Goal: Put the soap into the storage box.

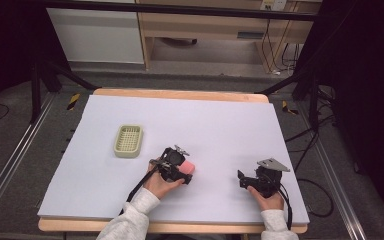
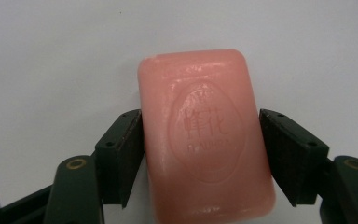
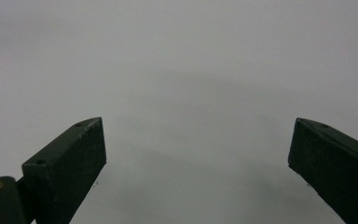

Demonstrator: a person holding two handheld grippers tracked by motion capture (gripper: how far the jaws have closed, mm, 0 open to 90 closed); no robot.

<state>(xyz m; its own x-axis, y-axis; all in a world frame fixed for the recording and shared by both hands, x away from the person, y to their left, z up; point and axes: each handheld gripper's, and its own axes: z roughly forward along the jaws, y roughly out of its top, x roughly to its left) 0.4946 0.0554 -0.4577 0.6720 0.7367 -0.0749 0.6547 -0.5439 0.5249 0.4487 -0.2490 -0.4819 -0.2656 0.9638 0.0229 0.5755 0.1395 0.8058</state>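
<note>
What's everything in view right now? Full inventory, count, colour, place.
soap bar: 1, pink, on the sheet near table centre, between the left gripper's jaws, pads against both its long sides
soap dish: 1, pale green, slotted, on the sheet left of the soap
sheet: 1, white, covering the table
table: 1, light wood, edge showing around the sheet
left gripper: 1, black, shut on the soap
right gripper: 1, black, jaws wide apart, nothing between, right side of sheet
sleeves: 2, light grey, bottom edge

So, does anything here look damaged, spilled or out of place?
Nothing stands out. The pink soap looks whole and lies flat on the table between the left gripper pads, apart from the empty soap dish. The right gripper is open over bare table.
</note>
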